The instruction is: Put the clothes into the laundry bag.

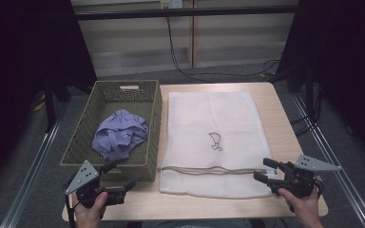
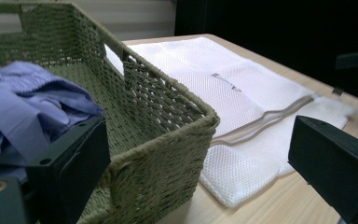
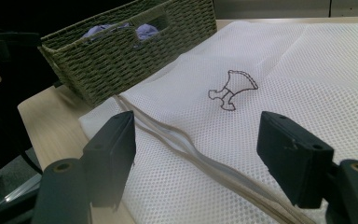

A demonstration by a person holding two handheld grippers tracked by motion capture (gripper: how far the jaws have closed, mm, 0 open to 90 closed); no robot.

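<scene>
Both grippers are being held apart-jawed and seemingly empty: the left gripper [image 1: 119, 176] beside the basket's [image 1: 153, 118] near corner, the right gripper [image 1: 265, 169] at the mesh bag's [image 1: 209, 123] near edge, right of the basket.

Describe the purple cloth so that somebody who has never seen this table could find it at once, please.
On the left part of the wooden table stands a green woven basket, next to a flat white mesh bag. The purple cloth lies crumpled inside that basket, toward its near end. It is the only coloured, soft, bunched thing there; the bag is white and spread flat.
</scene>
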